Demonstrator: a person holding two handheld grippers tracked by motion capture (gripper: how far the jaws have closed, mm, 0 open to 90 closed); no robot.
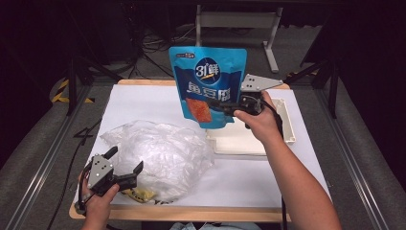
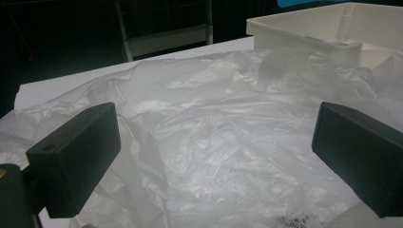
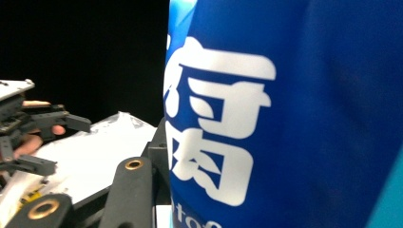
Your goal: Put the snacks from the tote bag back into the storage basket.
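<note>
A blue snack pouch (image 1: pixel 208 81) with white characters and an orange window hangs upright above the table, held near its lower right by my right gripper (image 1: pixel 229 108), which is shut on it. In the right gripper view the pouch (image 3: pixel 285 114) is pressed close against the lens, and one finger (image 3: pixel 130 190) shows beside it. A crumpled clear plastic bag (image 1: pixel 160 155) lies on the white sheet at front left. My left gripper (image 1: pixel 125 161) is open at the bag's left edge, and its fingers (image 2: pixel 76 159) stand wide apart over the plastic bag (image 2: pixel 218 137).
A shallow white tray (image 1: pixel 239 142) sits right of the bag, under the pouch, and its wall (image 2: pixel 304 28) shows in the left gripper view. Something yellow (image 1: pixel 139 194) lies under the bag's front edge. The wooden table edge (image 1: pixel 191 213) runs along the front, with dark floor and stands around.
</note>
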